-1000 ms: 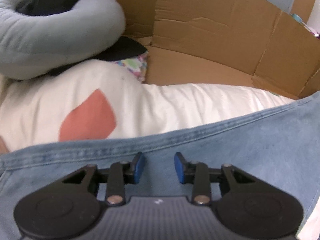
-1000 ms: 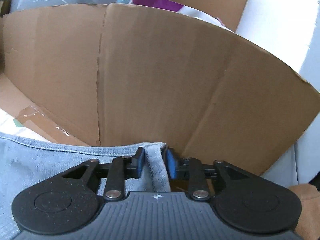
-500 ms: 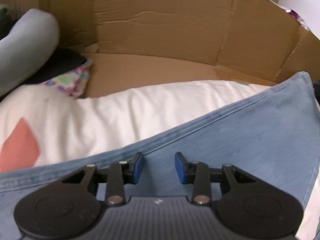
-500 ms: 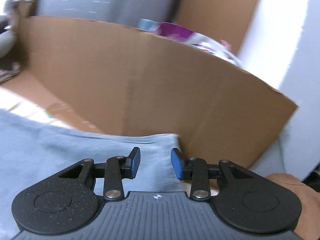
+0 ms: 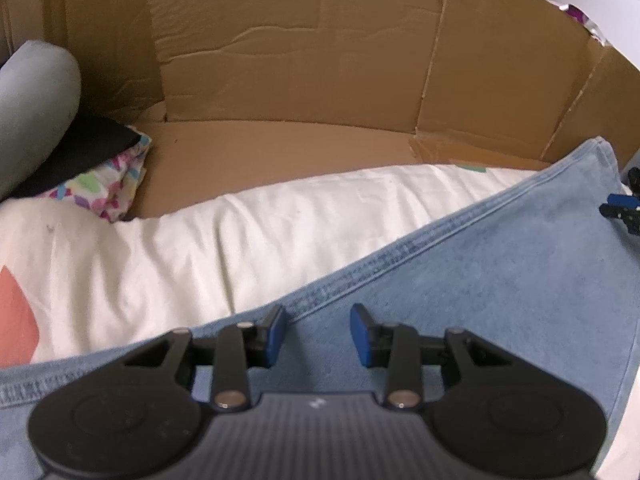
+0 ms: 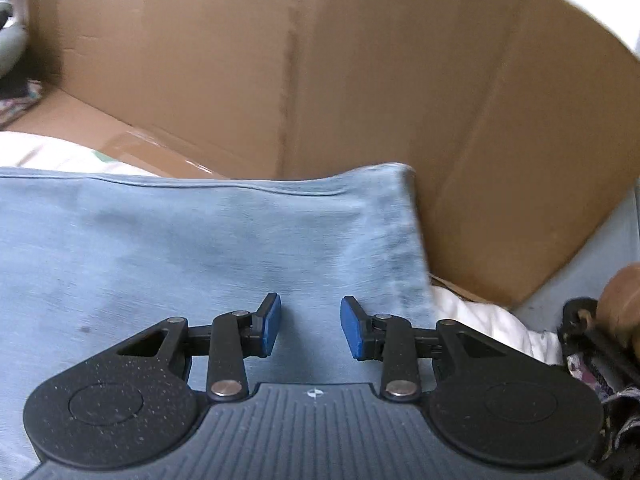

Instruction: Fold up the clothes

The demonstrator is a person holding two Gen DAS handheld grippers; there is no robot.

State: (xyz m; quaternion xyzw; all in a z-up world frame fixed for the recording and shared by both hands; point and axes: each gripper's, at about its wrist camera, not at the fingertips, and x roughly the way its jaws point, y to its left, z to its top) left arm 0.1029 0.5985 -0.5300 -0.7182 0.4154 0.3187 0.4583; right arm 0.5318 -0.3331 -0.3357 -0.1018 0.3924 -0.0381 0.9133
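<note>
Two views look along the fingers of hand-held grippers over a bed-like surface walled in by cardboard.

Left wrist view: the left gripper [image 5: 316,334] points down at light blue jeans [image 5: 480,264]. Its blue pads [image 5: 276,334] stand partly apart with a clear gap. Denim fills the view under and between them, but the pads do not press on it. A stitched seam of the jeans runs diagonally from just ahead of the left pad up toward the far right, where the cloth ends in a corner. Ahead of the gripper, past the seam, lies a white sheet [image 5: 280,224]. A salmon patch [image 5: 16,320] shows on it at the far left. Beyond the sheet stands a creased cardboard wall [image 5: 320,60]. To the far left ahead are a grey cushion [image 5: 36,100], a dark cloth [image 5: 92,144] and a floral cloth [image 5: 108,188]. At the right edge, a small part of the other gripper shows beside the jeans' corner.

Right wrist view: the right gripper [image 6: 310,332] also hovers over the jeans [image 6: 200,248], its pads [image 6: 270,330] partly apart and gripping nothing. The denim lies flat under and ahead of it. The hem edge is just right of the right pad, and the far edge is a little way ahead. The cardboard [image 6: 360,80] rises beyond. The white sheet [image 6: 480,320] peeks out to the right, next to dark strapped items that are too blurred to tell.
</note>
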